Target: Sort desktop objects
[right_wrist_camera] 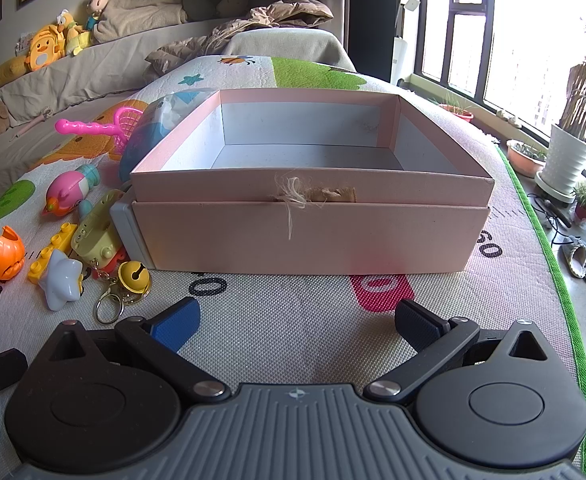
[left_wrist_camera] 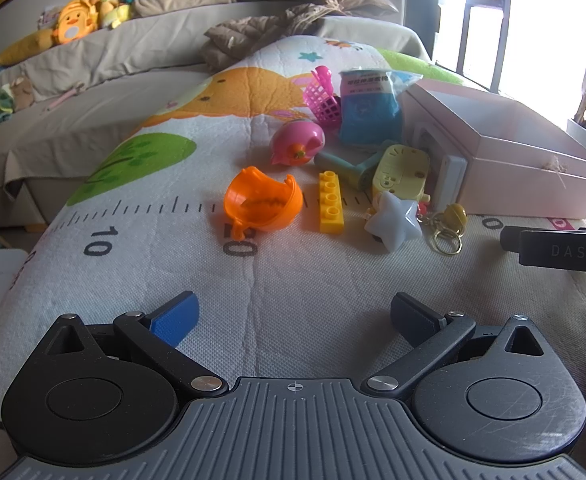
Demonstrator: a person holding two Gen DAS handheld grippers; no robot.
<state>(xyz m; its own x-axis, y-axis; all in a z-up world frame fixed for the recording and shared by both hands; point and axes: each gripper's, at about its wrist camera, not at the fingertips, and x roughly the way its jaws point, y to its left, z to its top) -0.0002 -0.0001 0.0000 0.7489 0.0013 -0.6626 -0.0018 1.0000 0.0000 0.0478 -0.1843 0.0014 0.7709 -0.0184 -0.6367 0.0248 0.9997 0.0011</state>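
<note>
Small toys lie on a printed play mat (left_wrist_camera: 293,280): an orange shell half (left_wrist_camera: 261,204), a yellow brick (left_wrist_camera: 330,202), a pale star (left_wrist_camera: 396,221), a pink egg toy (left_wrist_camera: 297,142), a yellow toy (left_wrist_camera: 401,170), a bell keyring (left_wrist_camera: 451,224), a pink net basket (left_wrist_camera: 325,98) and a blue bag (left_wrist_camera: 369,114). An open pink box (right_wrist_camera: 309,200) stands right of them, with nothing inside. My left gripper (left_wrist_camera: 293,314) is open and empty, short of the toys. My right gripper (right_wrist_camera: 297,320) is open and empty, in front of the box.
The right gripper's black body (left_wrist_camera: 561,246) shows at the right edge of the left wrist view. A sofa with plush toys (left_wrist_camera: 77,20) and a jacket (left_wrist_camera: 293,20) lies behind. Plant pots (right_wrist_camera: 565,160) and slippers (right_wrist_camera: 585,260) stand on the floor to the right.
</note>
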